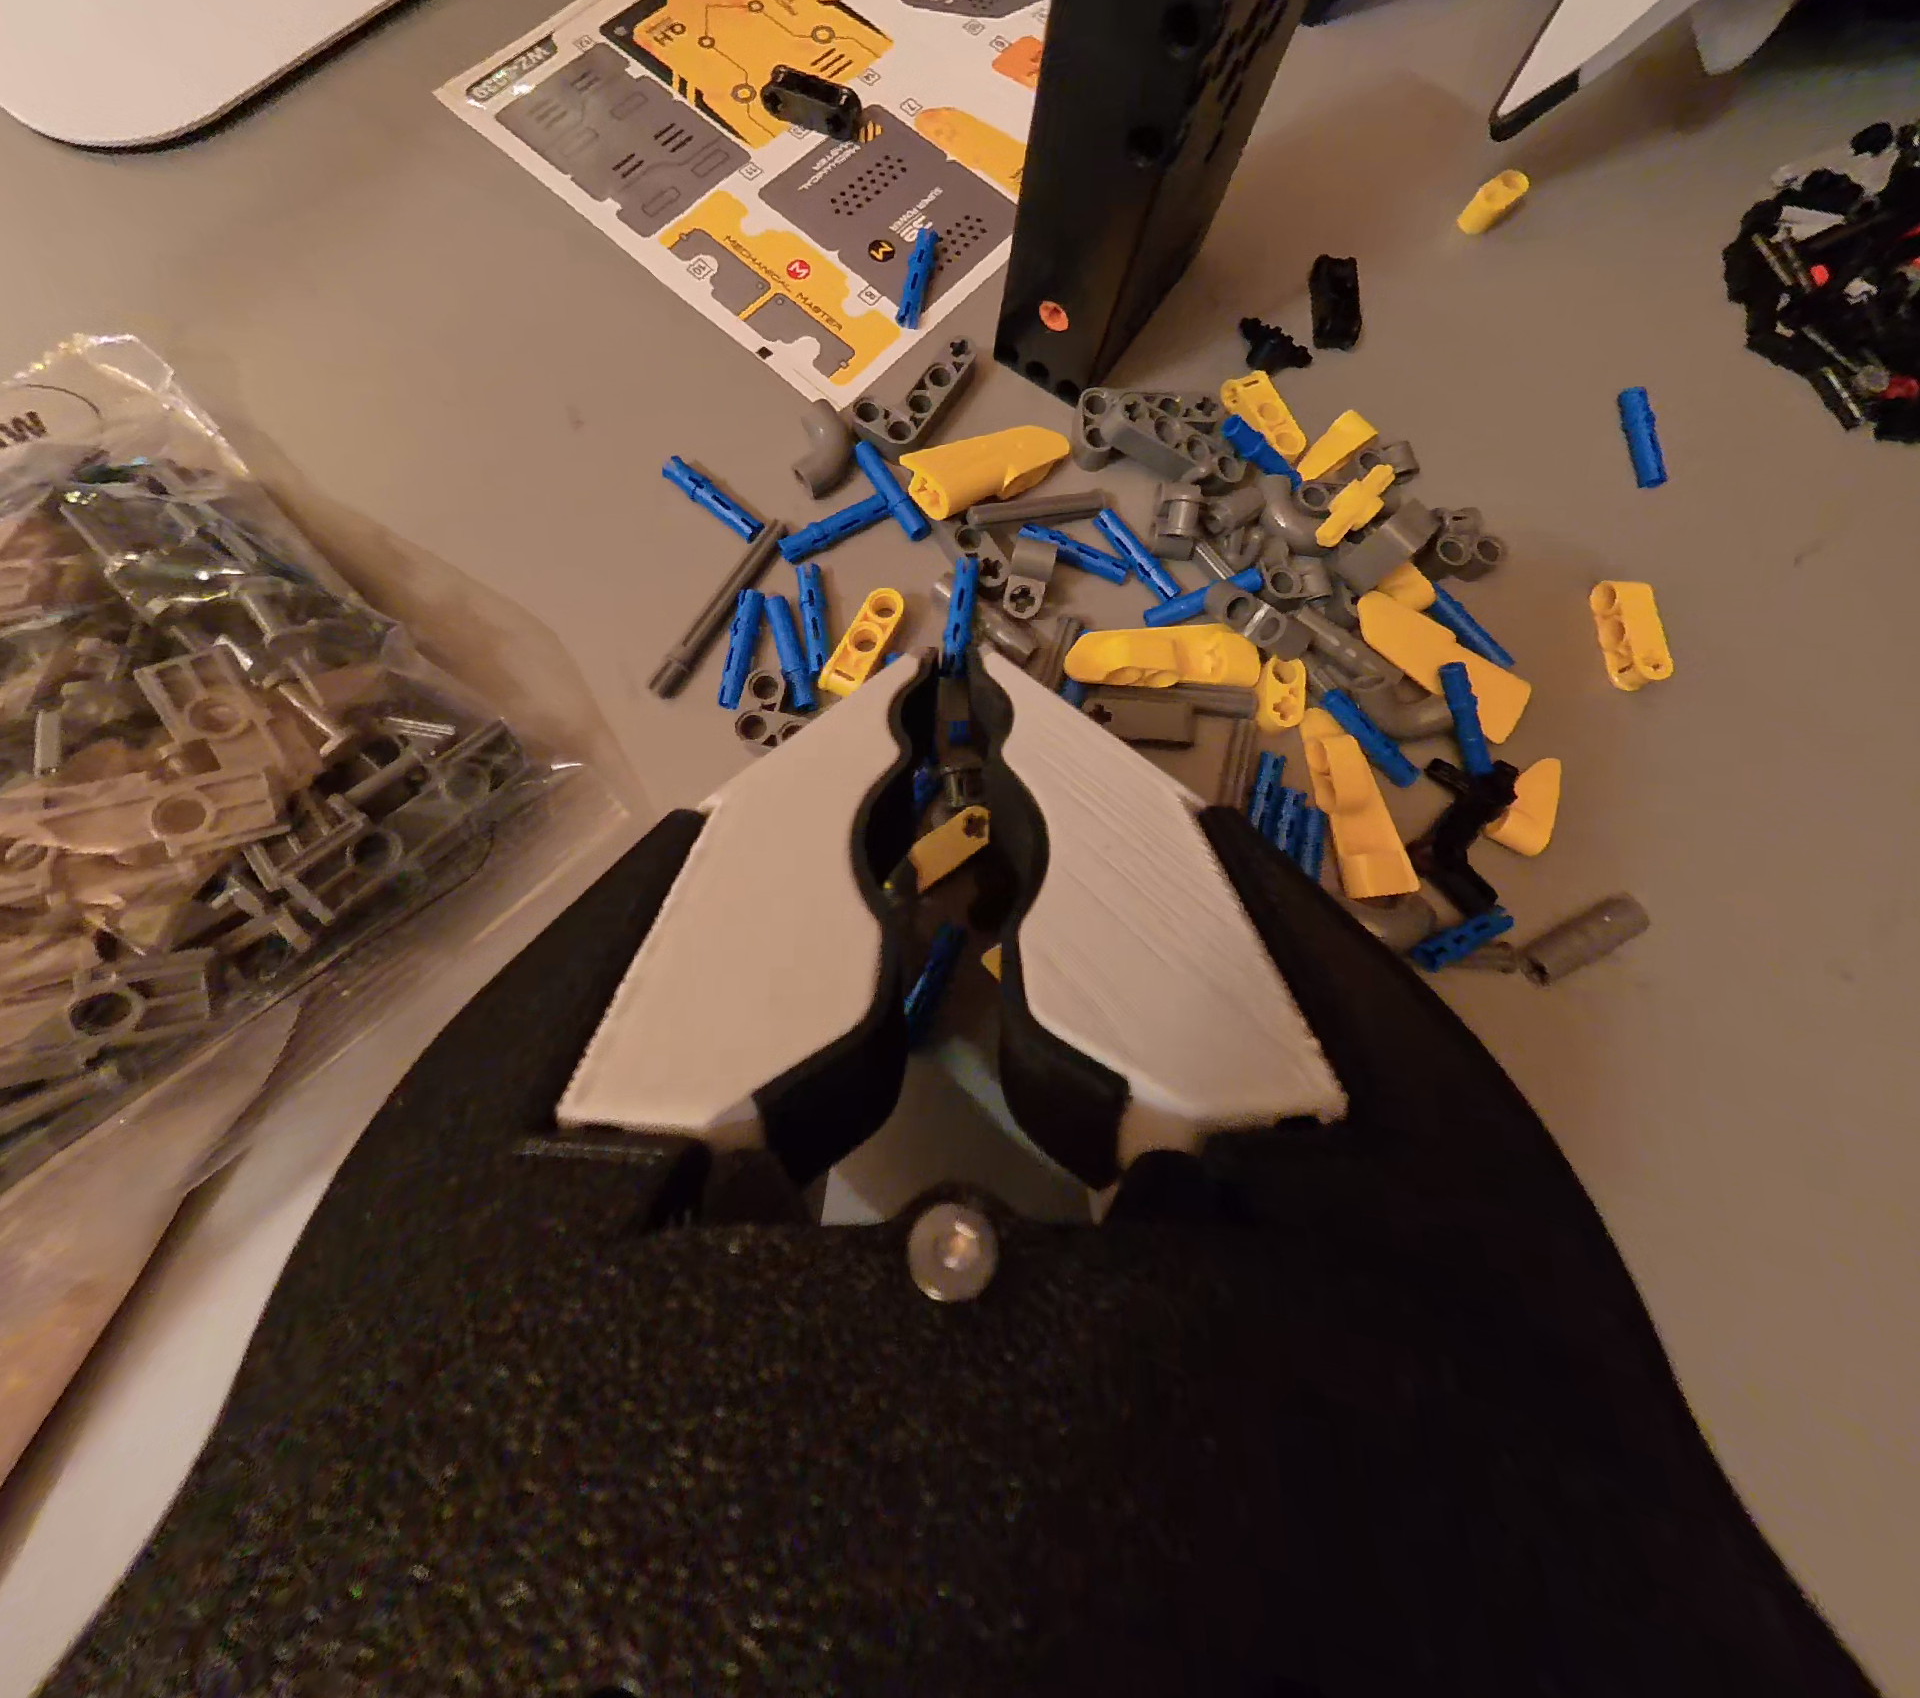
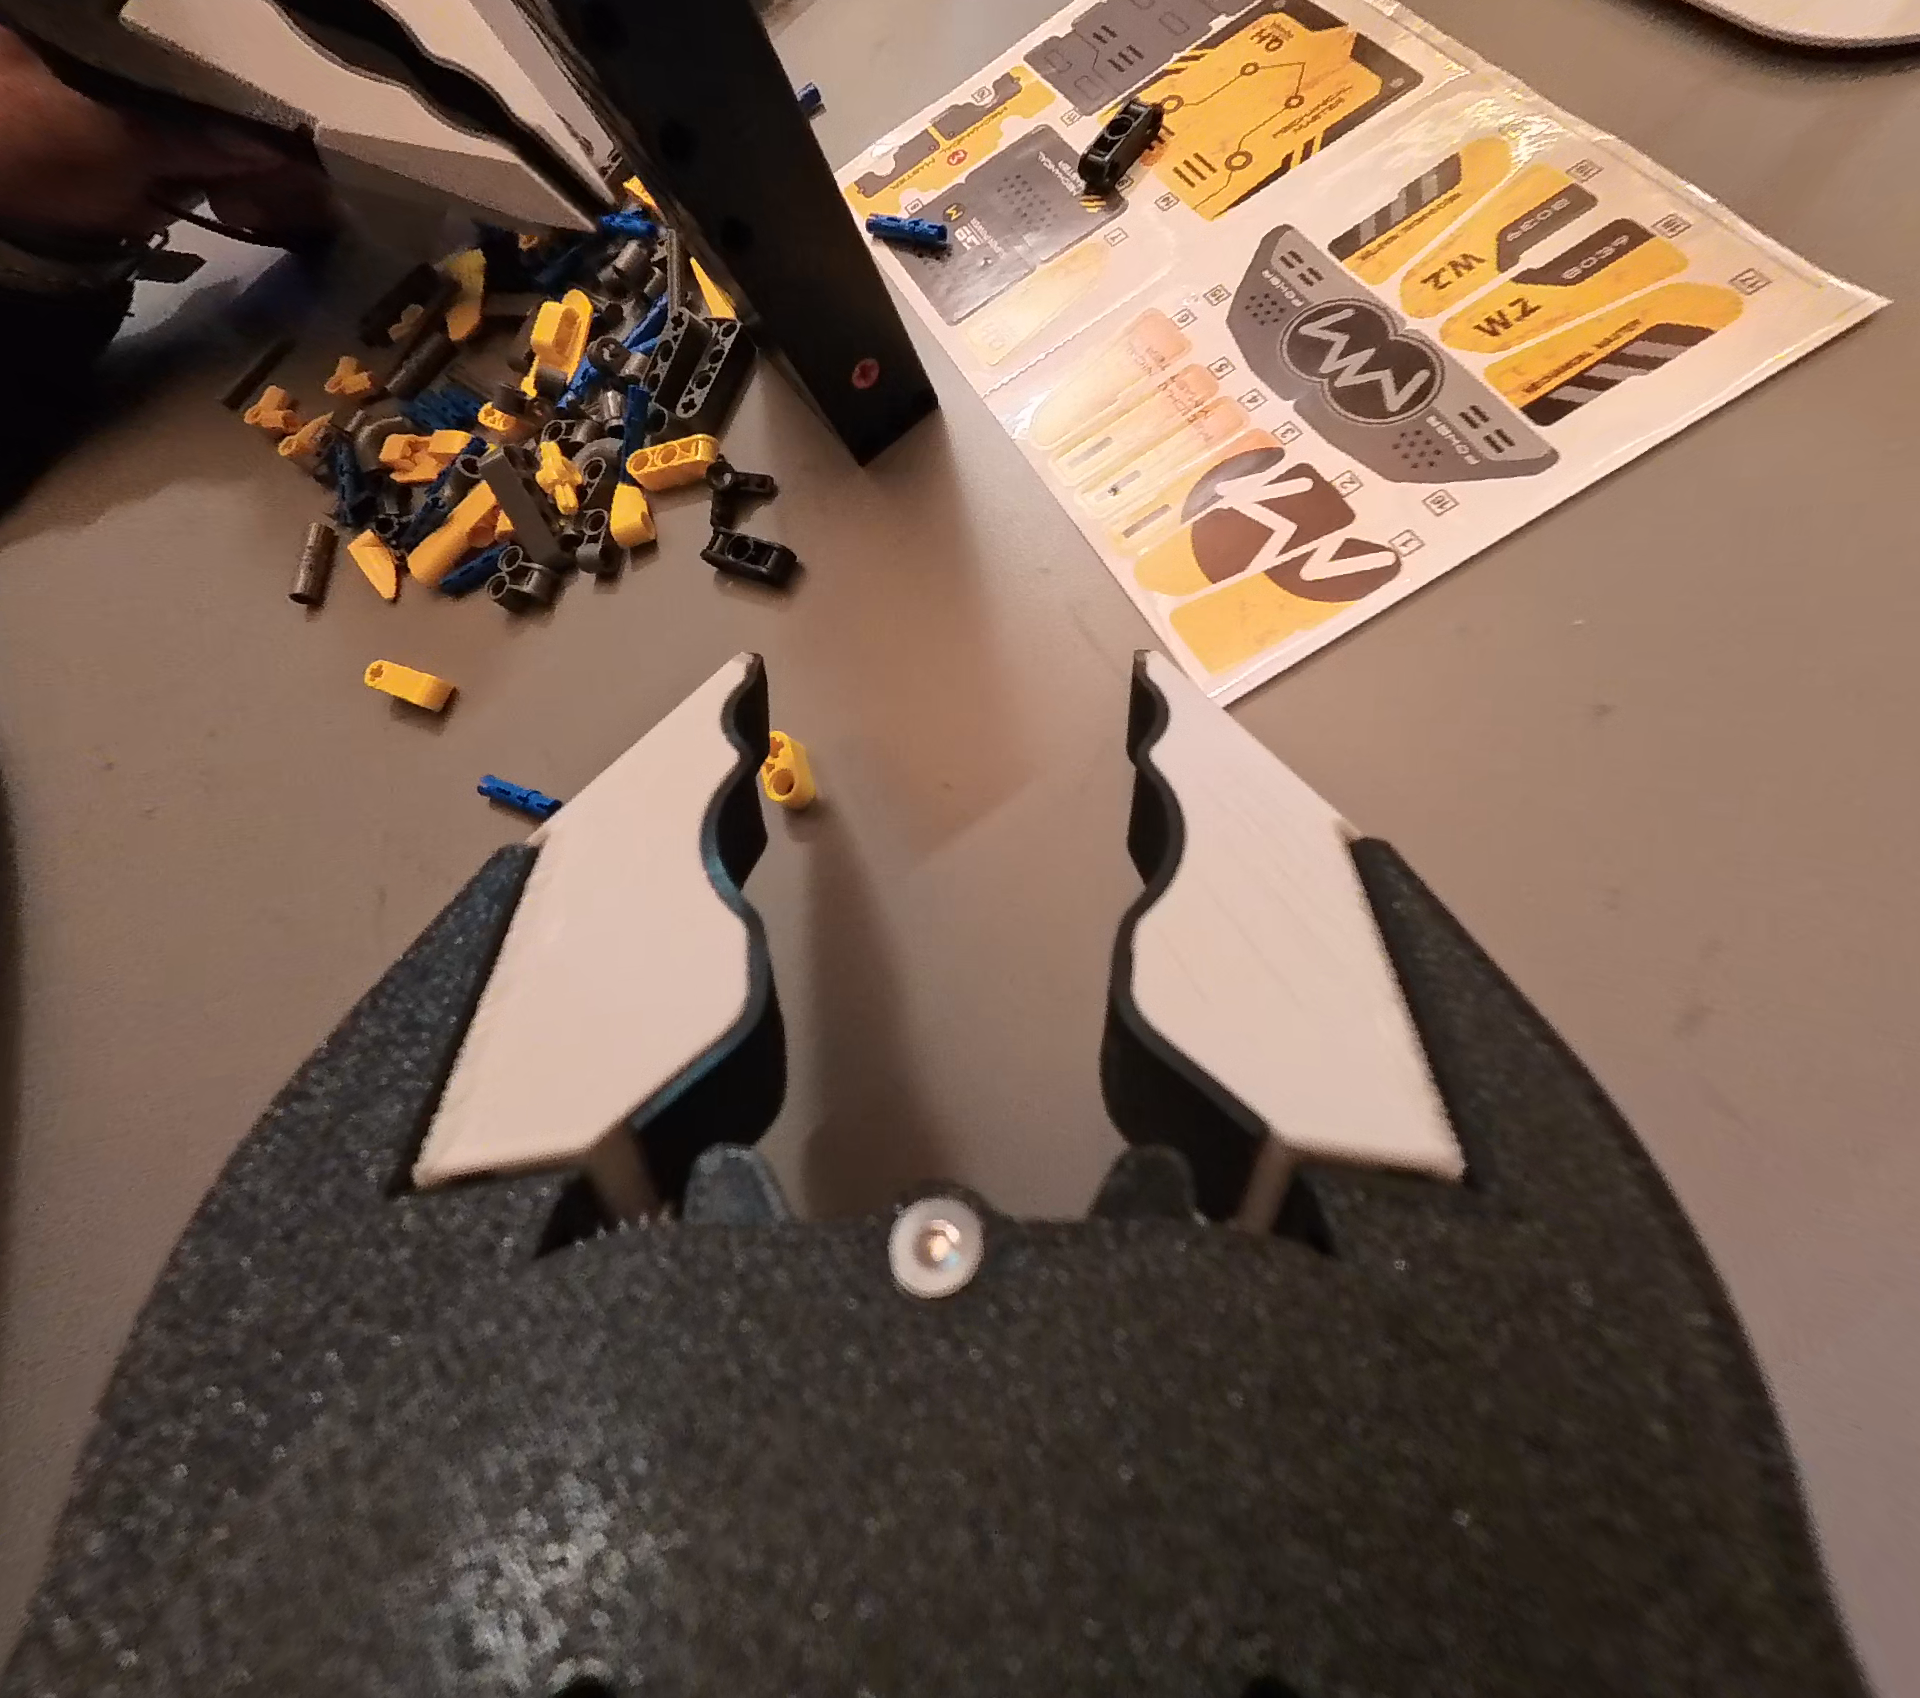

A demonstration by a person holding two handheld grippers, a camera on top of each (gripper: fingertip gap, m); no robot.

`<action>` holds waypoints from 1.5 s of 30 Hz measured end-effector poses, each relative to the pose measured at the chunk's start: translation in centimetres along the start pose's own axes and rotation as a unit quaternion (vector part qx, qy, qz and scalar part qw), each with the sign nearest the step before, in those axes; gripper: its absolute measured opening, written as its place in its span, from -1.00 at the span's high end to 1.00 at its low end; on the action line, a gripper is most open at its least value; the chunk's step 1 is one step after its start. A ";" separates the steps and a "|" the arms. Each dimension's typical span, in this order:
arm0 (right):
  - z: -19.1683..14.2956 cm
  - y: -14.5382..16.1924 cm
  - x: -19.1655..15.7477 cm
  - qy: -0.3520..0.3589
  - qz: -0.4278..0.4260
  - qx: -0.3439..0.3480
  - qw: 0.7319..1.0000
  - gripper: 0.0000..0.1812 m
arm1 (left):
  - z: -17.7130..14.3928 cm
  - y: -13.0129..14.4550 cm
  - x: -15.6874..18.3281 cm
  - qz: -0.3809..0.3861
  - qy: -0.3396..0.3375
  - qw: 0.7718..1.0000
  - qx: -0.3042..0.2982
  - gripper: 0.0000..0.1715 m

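Observation:
A pile of small blue, yellow and grey building pieces [image 1: 1226, 609] lies on the grey table; it also shows in the right wrist view [image 2: 520, 443]. My left gripper [image 1: 951, 661] is down at the pile's near edge with its jaws closed on a blue pin [image 1: 961, 604]; it also shows at the pile in the right wrist view [image 2: 597, 220]. My right gripper [image 2: 945, 677] is open and empty, low over bare table. A small yellow piece [image 2: 788, 770] lies by its left finger, and a blue pin [image 2: 516, 793] lies just left of that.
A tall black perforated block [image 1: 1164, 90] stands behind the pile. A sticker sheet [image 2: 1351, 298] lies flat with a black piece [image 2: 1117, 136] on it. A clear bag of grey parts [image 1: 208, 765] is at the left. A heap of black parts [image 1: 1829, 277] is at the right. One gripper's finger ends stand about 20 cm off the other's.

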State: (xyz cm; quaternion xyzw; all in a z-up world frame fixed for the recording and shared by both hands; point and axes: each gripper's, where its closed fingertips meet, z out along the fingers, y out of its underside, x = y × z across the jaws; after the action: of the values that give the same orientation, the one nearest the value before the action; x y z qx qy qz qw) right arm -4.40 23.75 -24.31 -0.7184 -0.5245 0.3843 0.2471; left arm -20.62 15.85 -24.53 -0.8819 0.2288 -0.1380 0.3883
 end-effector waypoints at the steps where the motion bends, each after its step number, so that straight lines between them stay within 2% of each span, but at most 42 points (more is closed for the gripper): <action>1: 0.0 0.0 0.0 0.000 0.000 0.000 1.000 0.24 | 0.0 0.0 0.2 0.001 0.006 1.000 0.000 0.96; 6: 0.0 0.0 0.0 0.001 -0.001 0.000 1.000 0.24 | -0.5 -0.6 -0.4 -0.013 -0.002 1.000 0.022 0.96; 12: 0.0 0.0 0.0 0.001 -0.002 0.000 1.000 0.24 | -0.2 0.4 -0.7 -0.003 -0.012 1.000 -0.009 0.95; 22: 0.0 0.0 0.0 -0.002 0.002 0.001 1.000 0.24 | -0.2 0.4 -0.3 0.001 -0.001 1.000 -0.007 0.95; 28: 0.0 0.0 0.0 -0.002 0.002 0.001 1.000 0.24 | -0.3 -0.1 0.0 -0.009 0.014 1.000 0.007 0.94; 39: 0.0 0.0 0.0 -0.002 0.002 0.001 1.000 0.24 | -1.8 -1.7 -1.6 -0.043 -0.010 0.997 0.066 0.94; 45: 0.0 0.1 0.0 0.005 -0.006 -0.002 1.000 0.24 | -2.1 -2.1 -1.5 -0.041 -0.007 0.996 0.077 0.94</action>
State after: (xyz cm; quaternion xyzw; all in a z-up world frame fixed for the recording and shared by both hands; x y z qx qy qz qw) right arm -4.40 23.71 -24.37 -0.7175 -0.5284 0.3781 0.2510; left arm -22.11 16.56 -21.69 -0.8590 0.1778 -0.1647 0.4510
